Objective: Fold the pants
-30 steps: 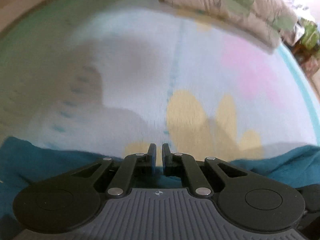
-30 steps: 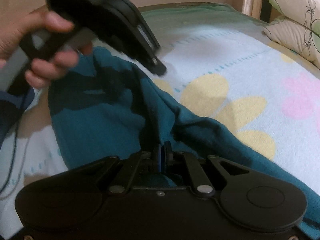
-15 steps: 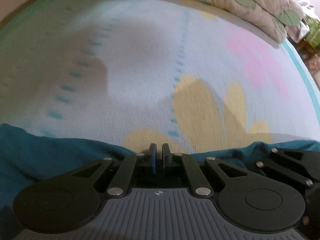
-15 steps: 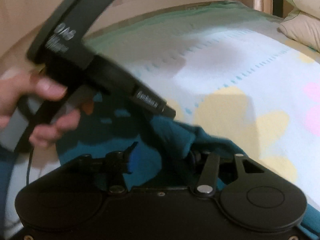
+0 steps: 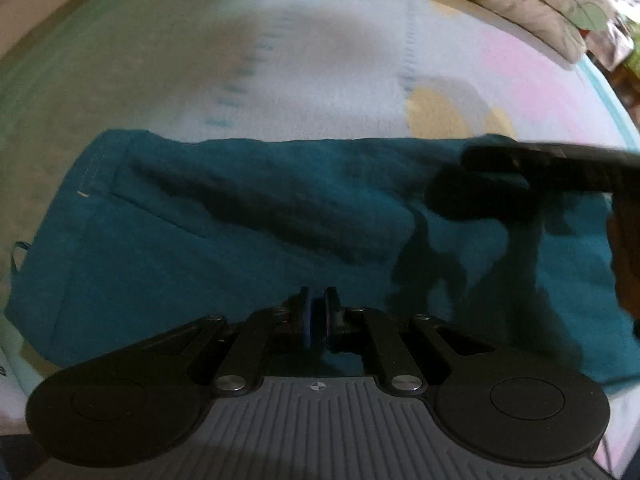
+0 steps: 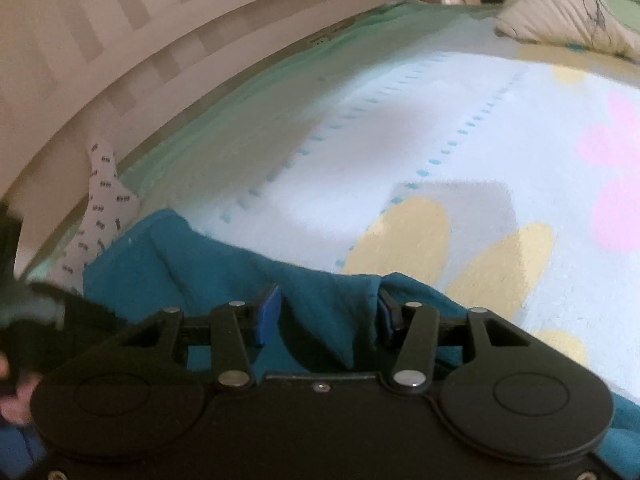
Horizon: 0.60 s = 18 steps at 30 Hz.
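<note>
Teal pants point(image 5: 248, 240) lie spread across the flowered bed sheet point(image 5: 340, 60), one layer folded over along the far edge. My left gripper point(image 5: 316, 316) hovers over the near part of the pants. Its blue pads are shut, and no cloth shows pinched between them. My right gripper point(image 6: 328, 312) is open, its blue pads wide apart. A raised ridge of the pants point(image 6: 340, 312) stands between the pads without being pressed. In the left wrist view the right gripper is a dark blur at the right, over the pants, with a hand behind it.
Patterned pillows point(image 6: 568, 12) lie at the far right of the bed. A pale wooden slatted rail point(image 6: 160, 40) runs along the far side. A small white printed cloth point(image 6: 104, 196) sits by the rail next to the pants. A hand point(image 6: 12, 392) shows at the left edge.
My right gripper opened and let go of the pants fold, then rolled. My left gripper drew back, so the pants now fill its view instead of the bare sheet.
</note>
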Each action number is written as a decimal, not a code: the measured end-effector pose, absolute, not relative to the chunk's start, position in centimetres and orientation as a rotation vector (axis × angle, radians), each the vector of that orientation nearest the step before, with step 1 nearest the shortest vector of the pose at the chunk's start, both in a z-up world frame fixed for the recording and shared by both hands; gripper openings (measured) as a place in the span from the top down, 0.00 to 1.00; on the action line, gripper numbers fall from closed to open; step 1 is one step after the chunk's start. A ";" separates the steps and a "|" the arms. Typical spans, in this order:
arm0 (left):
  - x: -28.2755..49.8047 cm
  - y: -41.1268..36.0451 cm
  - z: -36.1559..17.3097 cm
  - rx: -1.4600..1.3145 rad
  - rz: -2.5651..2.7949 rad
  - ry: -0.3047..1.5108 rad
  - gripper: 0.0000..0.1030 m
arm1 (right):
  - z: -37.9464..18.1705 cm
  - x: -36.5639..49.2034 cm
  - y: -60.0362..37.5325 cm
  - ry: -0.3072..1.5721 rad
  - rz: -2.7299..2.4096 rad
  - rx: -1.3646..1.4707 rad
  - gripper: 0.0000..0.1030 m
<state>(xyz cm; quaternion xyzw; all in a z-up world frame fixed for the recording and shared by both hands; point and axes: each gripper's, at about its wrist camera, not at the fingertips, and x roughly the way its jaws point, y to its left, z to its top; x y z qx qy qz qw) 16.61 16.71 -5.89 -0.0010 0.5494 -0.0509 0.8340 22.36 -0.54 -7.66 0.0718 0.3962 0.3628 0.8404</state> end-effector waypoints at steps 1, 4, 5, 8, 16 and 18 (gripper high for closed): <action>16.6 16.7 -5.8 0.008 -0.106 1.164 0.92 | -7.8 22.8 -0.5 0.851 0.769 0.170 0.44; 16.7 16.5 -6.1 0.014 -0.104 1.167 0.92 | -8.6 24.4 -0.8 0.890 0.781 0.231 0.44; 16.7 16.6 -6.3 0.012 -0.105 1.166 0.92 | -8.8 24.8 -1.1 0.904 0.784 0.267 0.44; 16.5 16.9 -6.4 0.001 -0.110 1.160 0.92 | -9.6 25.9 -2.0 0.938 0.769 0.390 0.60; 16.3 16.4 -6.6 0.126 -0.140 1.147 0.94 | -10.4 27.8 -0.8 0.972 0.650 0.268 0.95; 16.3 16.6 -6.8 0.129 -0.141 1.139 0.96 | -10.9 27.8 -1.0 0.980 0.627 0.291 0.97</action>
